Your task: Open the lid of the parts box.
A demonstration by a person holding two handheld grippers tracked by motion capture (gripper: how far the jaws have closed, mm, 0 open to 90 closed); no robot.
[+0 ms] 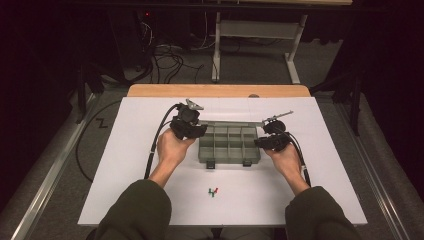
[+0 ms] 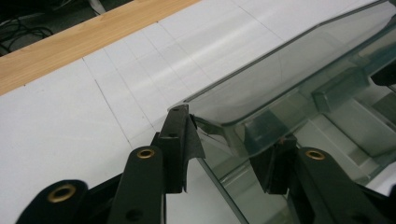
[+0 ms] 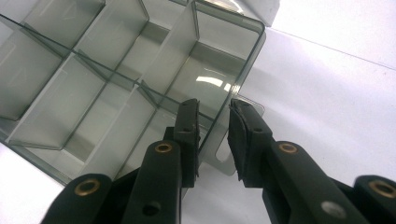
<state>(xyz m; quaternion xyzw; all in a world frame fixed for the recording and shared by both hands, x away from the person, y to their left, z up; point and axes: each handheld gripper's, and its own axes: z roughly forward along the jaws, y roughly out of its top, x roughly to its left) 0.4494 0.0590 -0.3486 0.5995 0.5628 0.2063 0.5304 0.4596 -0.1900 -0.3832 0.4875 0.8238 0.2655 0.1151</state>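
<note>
A clear grey compartment box (image 1: 229, 145) lies on the white table with its lid (image 1: 235, 123) raised along the far side. My left gripper (image 1: 199, 131) is at the box's far left corner. In the left gripper view, my left gripper (image 2: 232, 127) straddles the lid's (image 2: 289, 79) corner with open jaws, one pad (image 2: 180, 140) touching that corner. My right gripper (image 1: 262, 141) is at the box's right side. In the right gripper view, my right gripper (image 3: 213, 106) stands open astride the right wall (image 3: 243, 70), one jaw inside an empty compartment and one outside.
Two dark latches (image 1: 210, 163) sit on the box's near edge. Small red and green pieces (image 1: 213, 192) lie on the table between the person's forearms. A wooden strip (image 1: 220, 90) borders the table's far edge, with cables and a metal stand on the floor beyond.
</note>
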